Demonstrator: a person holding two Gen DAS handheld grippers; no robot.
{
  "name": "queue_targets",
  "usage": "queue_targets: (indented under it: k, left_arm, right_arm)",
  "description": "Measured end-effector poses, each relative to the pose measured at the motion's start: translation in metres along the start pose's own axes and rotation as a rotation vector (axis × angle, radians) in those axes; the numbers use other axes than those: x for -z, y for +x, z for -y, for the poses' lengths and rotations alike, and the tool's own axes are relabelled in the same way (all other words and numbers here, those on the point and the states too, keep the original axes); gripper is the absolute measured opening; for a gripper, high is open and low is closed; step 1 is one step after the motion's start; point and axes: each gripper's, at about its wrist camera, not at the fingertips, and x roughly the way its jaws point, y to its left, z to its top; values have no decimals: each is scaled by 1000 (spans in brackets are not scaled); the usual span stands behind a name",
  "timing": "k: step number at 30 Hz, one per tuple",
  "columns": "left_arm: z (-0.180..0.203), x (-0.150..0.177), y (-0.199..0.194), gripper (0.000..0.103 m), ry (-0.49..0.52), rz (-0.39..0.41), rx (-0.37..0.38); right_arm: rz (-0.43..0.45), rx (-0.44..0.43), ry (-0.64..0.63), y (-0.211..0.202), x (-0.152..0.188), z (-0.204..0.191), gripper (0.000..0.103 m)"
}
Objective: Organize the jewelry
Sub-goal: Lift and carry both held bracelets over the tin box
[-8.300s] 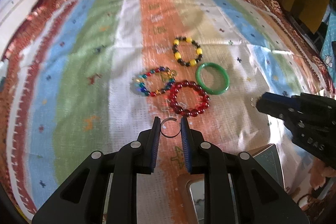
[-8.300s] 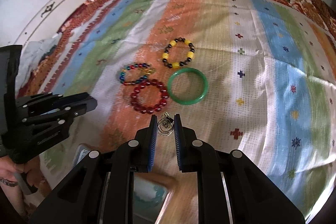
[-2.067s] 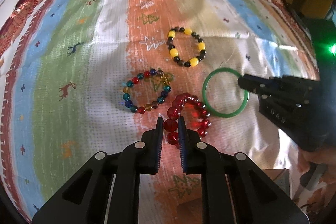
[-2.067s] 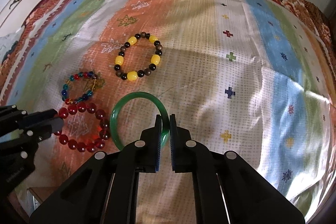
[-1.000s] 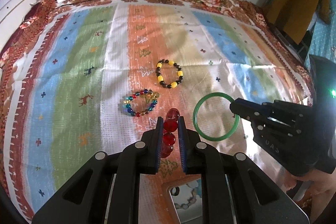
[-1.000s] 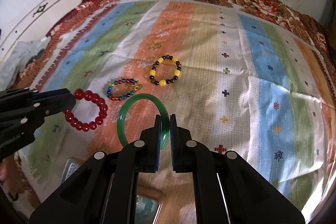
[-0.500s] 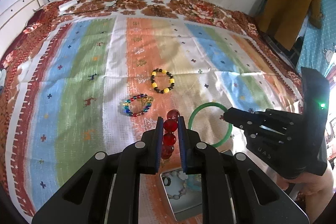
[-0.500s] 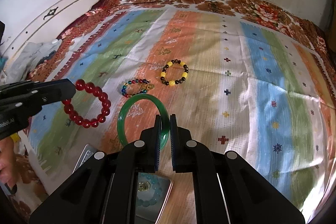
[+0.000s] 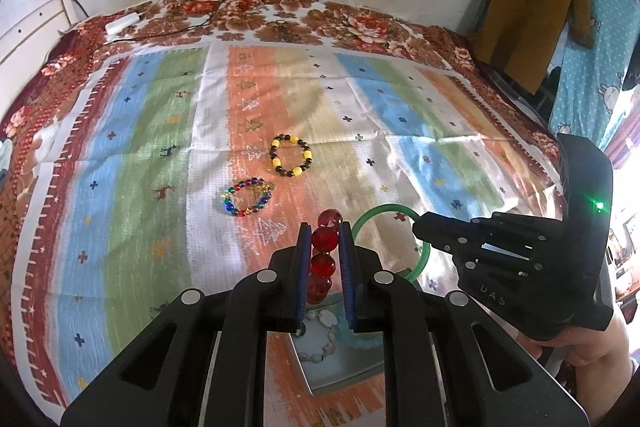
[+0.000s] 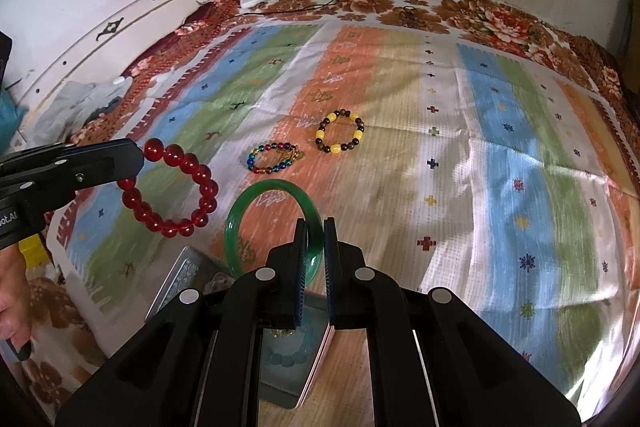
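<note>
Both pieces have come up off the striped woven bedspread (image 10: 500,155) – the right gripper (image 10: 311,227) pinching the smooth green bangle (image 10: 240,211), the left gripper (image 9: 324,233) clamping the red glass-bead bracelet (image 10: 176,183) – now poised above the open metal tin (image 9: 340,367), likely their destination.

1. The letters "UAS" stand on the black body of the right gripper (image 9: 424,229), seen from the left wrist.
2. A cut-off "ot.AI" stands on the left gripper (image 10: 138,163).

Three beaded bracelets (image 10: 172,191) (image 10: 274,157) (image 10: 340,135), one green bangle (image 10: 256,211), one open tin (image 10: 288,355), two tongs (image 10: 316,227) (image 9: 325,231)
</note>
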Motion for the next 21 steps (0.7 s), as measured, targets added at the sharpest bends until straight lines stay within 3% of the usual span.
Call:
queue_targets:
  k: [21]
  left_arm:
    - [11, 47, -5, 13, 10, -43, 1]
  right_arm:
    - [-23, -29, -22, -13, 30, -7, 9]
